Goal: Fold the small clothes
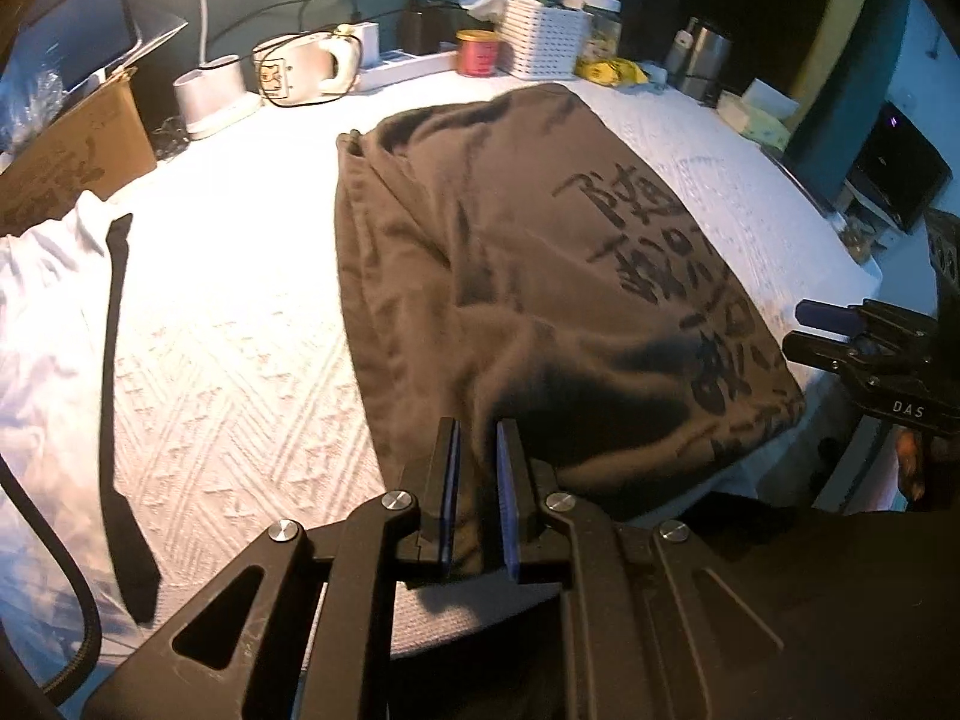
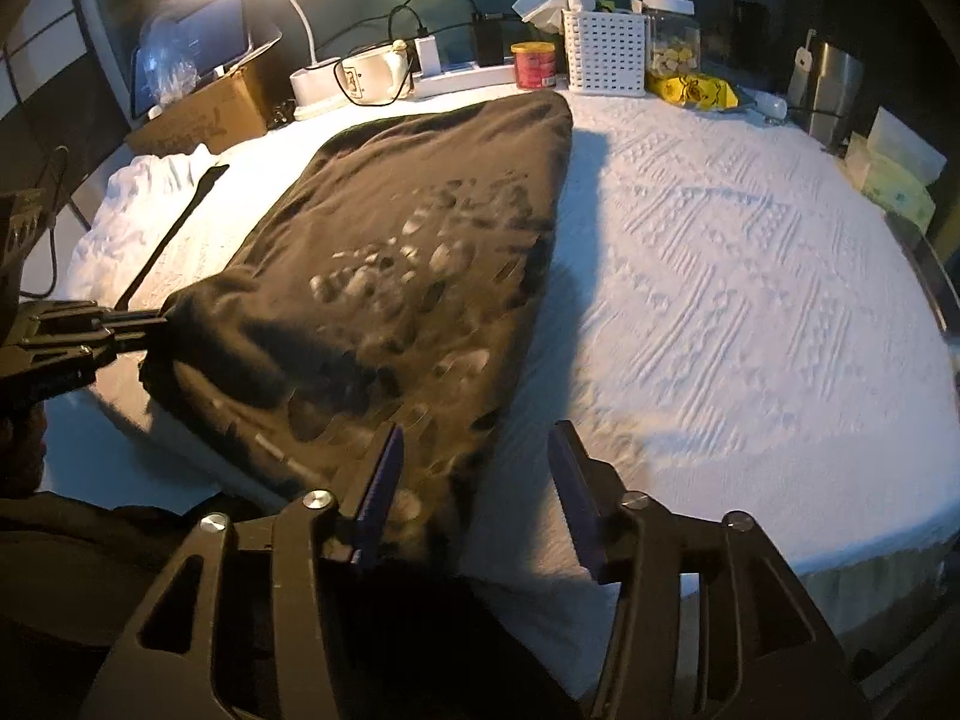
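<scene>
A white quilted cloth (image 2: 750,276) covers the table and fills most of both views; in the right wrist view its whole right half is bare, out to the curved edge at right and bottom. The brown shirt (image 1: 510,276) with dark print lies folded on the cloth, filling the centre of the left wrist view, its long left edge straight and its far corner near the clutter at the top. To its left in that view a strip of bare cloth runs down to a black strap (image 1: 117,408) and a white garment (image 1: 42,312) at the left edge. The left gripper (image 1: 478,462) at bottom centre is pinched on the shirt's near edge, fabric between its blue pads. The right gripper (image 2: 474,468) at bottom centre of its view stands spread wide over the shirt's near right corner, holding nothing. Along the top sit a box (image 1: 78,150), a lamp (image 1: 210,84), a white basket (image 2: 606,51), a red tin (image 2: 533,65) and a jar (image 2: 672,39)
</scene>
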